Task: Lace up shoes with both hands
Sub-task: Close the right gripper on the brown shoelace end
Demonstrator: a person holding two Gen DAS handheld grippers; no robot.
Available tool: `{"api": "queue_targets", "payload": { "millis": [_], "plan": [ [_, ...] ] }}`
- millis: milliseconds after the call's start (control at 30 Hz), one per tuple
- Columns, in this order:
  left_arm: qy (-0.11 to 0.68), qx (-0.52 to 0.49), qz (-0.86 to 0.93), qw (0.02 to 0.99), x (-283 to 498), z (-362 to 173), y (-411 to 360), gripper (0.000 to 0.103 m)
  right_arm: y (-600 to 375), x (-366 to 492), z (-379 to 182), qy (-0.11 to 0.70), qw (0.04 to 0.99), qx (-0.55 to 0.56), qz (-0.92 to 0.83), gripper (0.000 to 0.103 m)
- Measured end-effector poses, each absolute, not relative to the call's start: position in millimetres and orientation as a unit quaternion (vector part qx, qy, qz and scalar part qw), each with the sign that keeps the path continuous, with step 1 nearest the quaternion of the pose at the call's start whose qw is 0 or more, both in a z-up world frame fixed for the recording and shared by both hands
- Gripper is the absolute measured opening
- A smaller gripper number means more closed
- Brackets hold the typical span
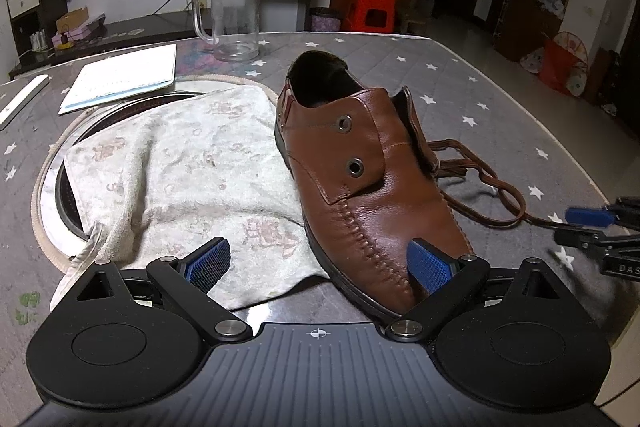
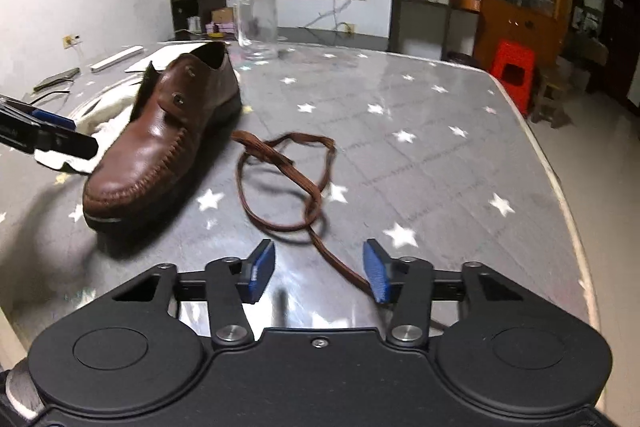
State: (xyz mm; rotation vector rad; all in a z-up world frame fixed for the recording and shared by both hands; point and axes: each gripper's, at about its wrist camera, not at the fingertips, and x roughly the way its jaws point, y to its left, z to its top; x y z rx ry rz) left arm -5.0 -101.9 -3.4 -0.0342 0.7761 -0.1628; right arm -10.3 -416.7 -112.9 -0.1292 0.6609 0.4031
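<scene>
right wrist view had the right hand-held gripper [image 2: 319,271] with pads apart, the lace [image 2: 280,183] running loose between them on the bench [image 2: 440,147] beside the shoe [image 2: 160,147]. risk was pinching air and dragging the tangle. left hand-held gripper [image 1: 320,261] stood open too.

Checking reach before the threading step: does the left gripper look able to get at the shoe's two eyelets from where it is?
Probably yes. The left gripper is open at the toe of the brown leather shoe, and both eyelets face it on the near flap with nothing over them. The shoelace lies on the far side.
</scene>
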Motion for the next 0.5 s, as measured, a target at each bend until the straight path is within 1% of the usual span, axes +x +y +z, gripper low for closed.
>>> {"api": "queue_targets", "payload": {
  "millis": [67, 100, 200, 267, 500],
  "plan": [
    [0.38, -0.016, -0.08, 0.922, -3.0, -4.4, -102.6, 0.096, -422.0, -12.6, -114.4, 0.33, 0.923, -0.053, 0.193, 0.037],
    [0.381, -0.016, -0.082, 0.921, -2.1, -4.9, -103.5, 0.096, -425.8, -15.1, -116.1, 0.336, 0.921, -0.049, 0.189, 0.033],
    [0.383, -0.014, -0.086, 0.919, 0.6, -6.4, -105.9, 0.096, -432.3, -20.6, -122.3, 0.351, 0.918, -0.045, 0.179, 0.032],
    [0.385, -0.013, -0.087, 0.919, 1.8, -7.0, -107.0, 0.096, -436.1, -21.0, -125.3, 0.355, 0.917, -0.04, 0.176, 0.029],
    [0.385, -0.011, -0.084, 0.919, -2.8, -6.0, -102.9, 0.096, -431.8, -11.1, -126.1, 0.351, 0.919, -0.031, 0.175, 0.029]
  ]
}}
